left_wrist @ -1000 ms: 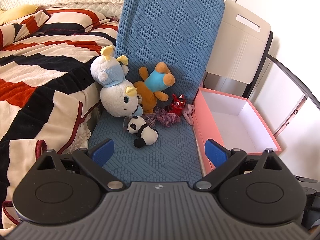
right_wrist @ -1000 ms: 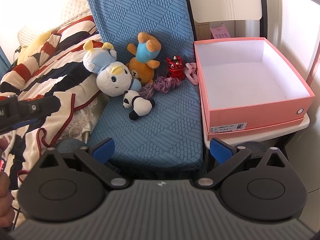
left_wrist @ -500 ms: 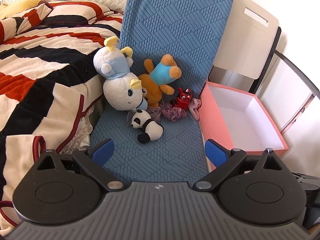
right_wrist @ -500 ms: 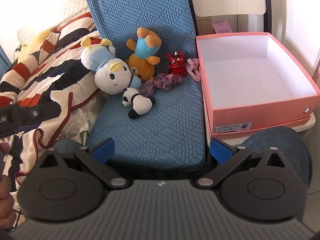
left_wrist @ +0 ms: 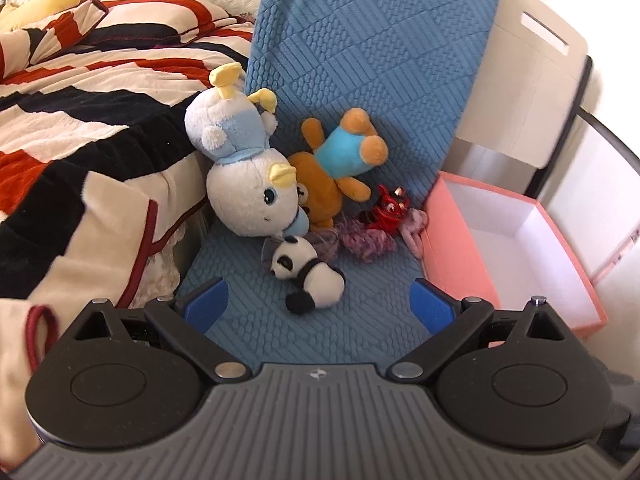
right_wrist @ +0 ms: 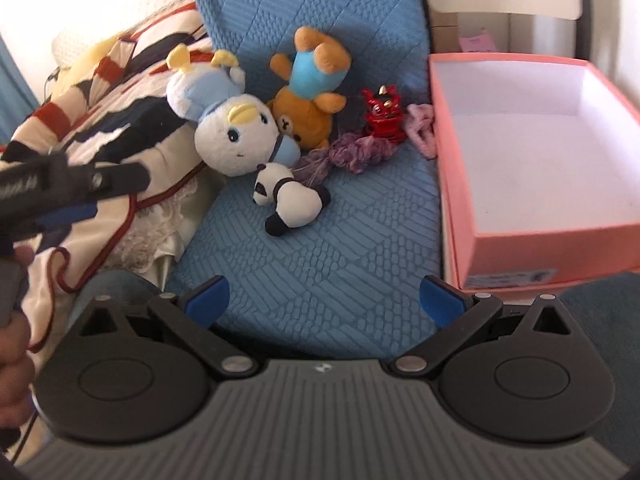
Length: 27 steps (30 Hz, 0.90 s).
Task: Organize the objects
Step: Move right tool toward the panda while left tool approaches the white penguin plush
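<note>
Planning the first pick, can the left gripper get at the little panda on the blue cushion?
Probably yes: the left gripper is open, the panda lies just ahead between its fingers, and nothing covers it.

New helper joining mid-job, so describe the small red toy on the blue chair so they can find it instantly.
Start at the blue quilted chair beside the empty pink box. At the back of its seat, between the upside-down orange teddy bear and a pink scrunchie, stands the red horned figurine. It is the only hard, glossy red piece among soft plush toys.
</note>
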Tool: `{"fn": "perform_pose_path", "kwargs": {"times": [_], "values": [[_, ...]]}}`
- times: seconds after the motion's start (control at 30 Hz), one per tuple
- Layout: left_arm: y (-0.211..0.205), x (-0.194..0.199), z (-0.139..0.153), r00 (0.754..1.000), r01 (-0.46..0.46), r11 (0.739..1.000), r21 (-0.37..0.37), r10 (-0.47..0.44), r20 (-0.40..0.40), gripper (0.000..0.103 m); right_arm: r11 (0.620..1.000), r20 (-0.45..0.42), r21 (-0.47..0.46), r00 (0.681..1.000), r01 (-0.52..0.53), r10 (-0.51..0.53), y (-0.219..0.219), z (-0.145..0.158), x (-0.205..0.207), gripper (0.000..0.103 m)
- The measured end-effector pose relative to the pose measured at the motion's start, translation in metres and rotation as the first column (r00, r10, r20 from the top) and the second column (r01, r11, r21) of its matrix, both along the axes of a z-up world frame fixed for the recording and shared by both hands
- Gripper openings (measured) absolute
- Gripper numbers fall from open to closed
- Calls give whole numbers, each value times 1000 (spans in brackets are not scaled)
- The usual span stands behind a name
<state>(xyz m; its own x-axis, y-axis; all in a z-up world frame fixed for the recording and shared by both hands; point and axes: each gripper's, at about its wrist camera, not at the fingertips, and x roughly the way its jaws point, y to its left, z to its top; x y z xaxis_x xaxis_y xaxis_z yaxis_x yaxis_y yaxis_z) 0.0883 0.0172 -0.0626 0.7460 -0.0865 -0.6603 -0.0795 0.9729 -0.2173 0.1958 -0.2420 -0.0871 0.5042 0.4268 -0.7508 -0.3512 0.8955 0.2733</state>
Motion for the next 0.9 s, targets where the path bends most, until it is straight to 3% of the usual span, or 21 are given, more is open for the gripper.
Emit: {"fn": "perform_pose_path", "kwargs": {"times": [0.1,0.17,0.3,0.53,0.63,0.8,0.9], "values": [[6,26,-2,998,-56,998,-13,56,4,99,1000,18,4,1000,-23,23,5,-9,15,103],[7,35,1,997,-56,998,-10,57,51,99,1000,27,8,999,-26,26,5,-14,24,103],[12,62,-4,996,-69,997,-21,70,50,99,999,43,20,998,-44,43,10,-18,43,103],[33,104,-42,991,-135,991,-23,135,5,99,997,71,20,995,-73,71,25,-33,75,103],[47,121,-59,983,-182,983,-4,182,-19,99,990,80,-66,988,-125,131,42,-46,82,103],[61,141,-75,971,-237,971,35,238,-3,99,976,72,-24,974,-215,216,57,-59,92,98],[70,154,-83,961,-276,961,30,276,-1,99,966,117,-34,959,-255,257,68,-61,98,95]]}}
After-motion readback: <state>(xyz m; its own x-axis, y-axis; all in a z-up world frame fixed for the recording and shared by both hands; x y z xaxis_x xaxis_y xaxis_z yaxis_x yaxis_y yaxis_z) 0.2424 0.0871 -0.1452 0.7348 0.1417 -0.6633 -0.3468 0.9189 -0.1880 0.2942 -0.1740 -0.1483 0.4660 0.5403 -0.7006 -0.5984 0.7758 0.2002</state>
